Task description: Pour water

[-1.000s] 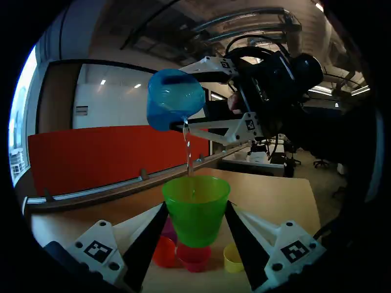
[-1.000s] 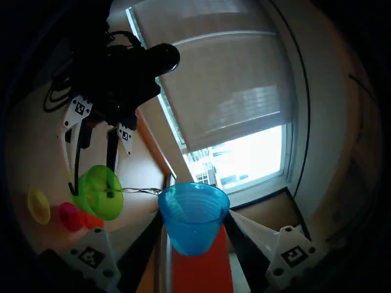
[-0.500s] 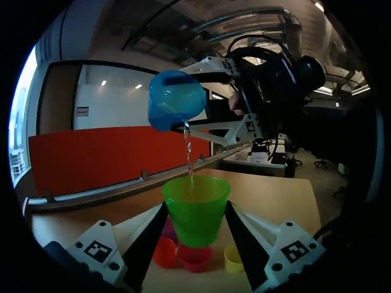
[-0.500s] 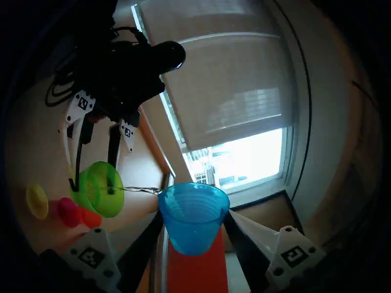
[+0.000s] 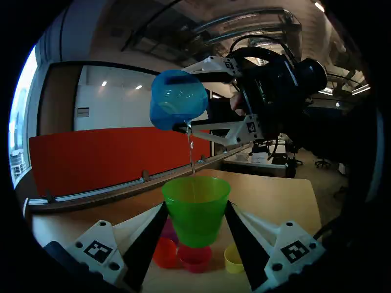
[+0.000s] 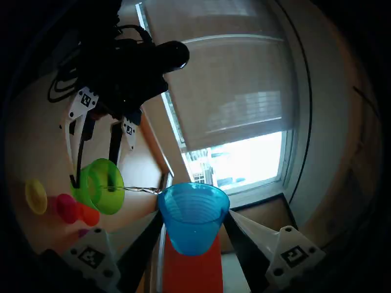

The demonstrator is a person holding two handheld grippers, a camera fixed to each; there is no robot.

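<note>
Light wooden tabletop (image 5: 273, 195). Carries a small group of cups, close together: orange cup (image 5: 165, 252), red cup (image 5: 194, 258) just beside it, yellow cup (image 5: 233, 259) near. Behind them something purple (image 5: 169, 229), mostly hidden.

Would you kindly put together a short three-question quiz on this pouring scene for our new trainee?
1. True or false: the blue cup is tipped and held higher than the green cup.
2. What runs from the blue cup down to the green cup? A) a thin water stream B) a straw C) nothing
3. Fill in: the left gripper is shut on the ___ cup.
Key: 1 true; 2 A; 3 green.
</note>
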